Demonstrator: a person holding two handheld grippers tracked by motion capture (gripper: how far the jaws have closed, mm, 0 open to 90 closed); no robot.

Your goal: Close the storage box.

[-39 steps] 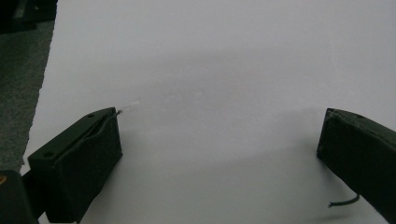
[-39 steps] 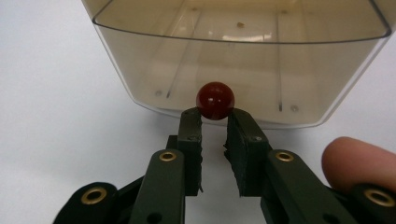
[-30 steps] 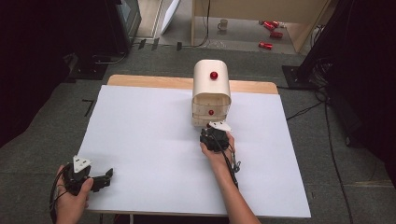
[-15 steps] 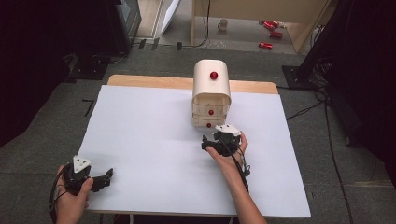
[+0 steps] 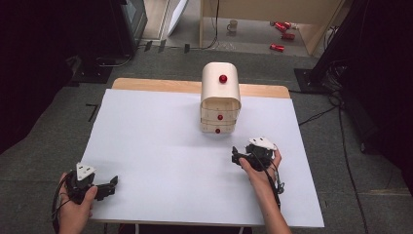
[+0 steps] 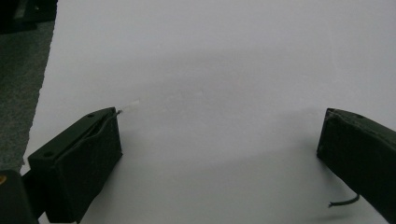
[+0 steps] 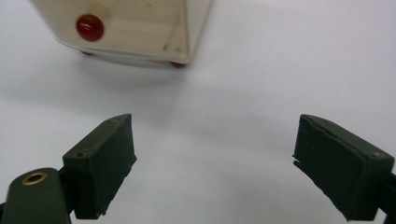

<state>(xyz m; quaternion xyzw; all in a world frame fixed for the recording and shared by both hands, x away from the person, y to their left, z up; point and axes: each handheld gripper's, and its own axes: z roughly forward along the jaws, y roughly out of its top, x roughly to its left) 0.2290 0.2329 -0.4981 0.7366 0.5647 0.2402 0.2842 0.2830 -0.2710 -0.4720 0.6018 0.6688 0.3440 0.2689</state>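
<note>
1. Small wooden drawer chest: arched top, pale wood, standing upright on the white table cover, toward the 12 o'clock edge and slightly right of centre. Three red knobs show, one on the top face and two on the lower drawer fronts. All drawers look flush and shut.
2. Right gripper: at the chest's 5 o'clock, near but apart from it. Jaws spread wide, holding nothing. In the right gripper view the chest's lower corner and a red knob sit at 11 o'clock, beyond the jaw tips.
3. Left gripper: near the cover's 7 o'clock corner, well apart from the chest. Jaws open and empty over bare cover.
4. Progress, as judged: the right gripper is nearest the work, yet no knob is grasped and no drawer is out. Approach, grip and pull all appear left to do.
</note>
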